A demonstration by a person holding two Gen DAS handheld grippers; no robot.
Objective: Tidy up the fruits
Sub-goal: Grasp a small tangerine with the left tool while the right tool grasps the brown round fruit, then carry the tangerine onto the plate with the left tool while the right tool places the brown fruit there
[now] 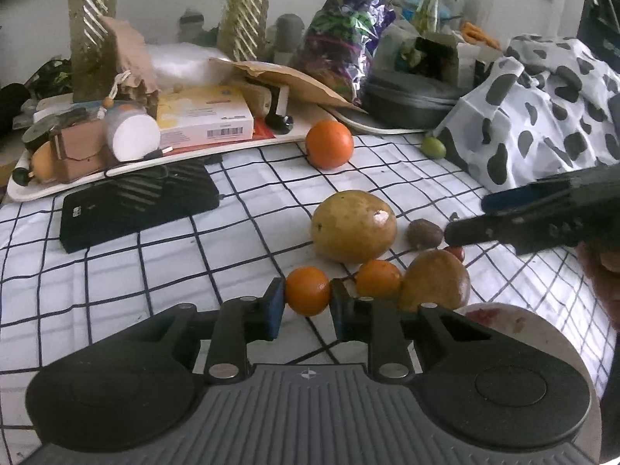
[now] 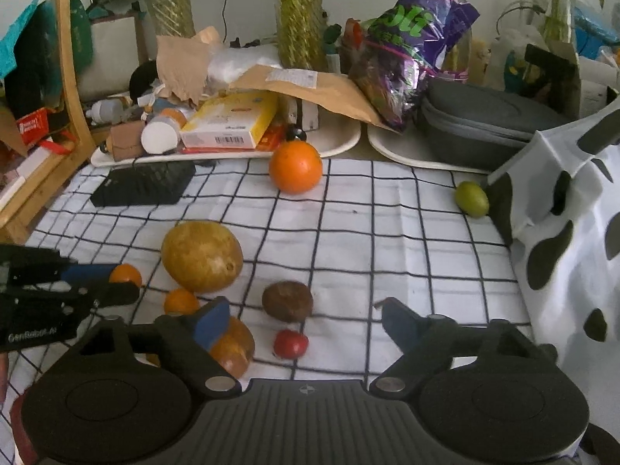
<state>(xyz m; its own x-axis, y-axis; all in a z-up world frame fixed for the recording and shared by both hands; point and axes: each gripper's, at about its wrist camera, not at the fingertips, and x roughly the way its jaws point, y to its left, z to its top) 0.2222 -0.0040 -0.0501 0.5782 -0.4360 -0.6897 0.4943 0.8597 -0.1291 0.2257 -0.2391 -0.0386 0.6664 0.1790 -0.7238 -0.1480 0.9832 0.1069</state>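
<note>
Left gripper [image 1: 306, 296]: jaws clamped on small orange [image 1: 308, 290], low on checked cloth [image 1: 116, 271]. Right gripper [image 2: 306, 319]: jaws wide, nothing gripped; red fruit [image 2: 290, 344] and brown fruit [image 2: 287, 301] lie between them. Open cloth centre-right. Far edge blocked by cluttered trays [image 2: 341, 147]; spotted fabric [image 2: 562, 252] bounds the right. Large orange [image 2: 295, 167] and lime [image 2: 471, 198] sit well apart. Desk surface hidden.

A lived-in home, a table under a checked cloth [image 2: 387, 232], cluttered trays [image 2: 341, 147] of boxes and packets behind, plant vases [image 2: 298, 19] along the wall, a cow-print fabric [image 2: 562, 232] heaped beside, fruit scattered about.
</note>
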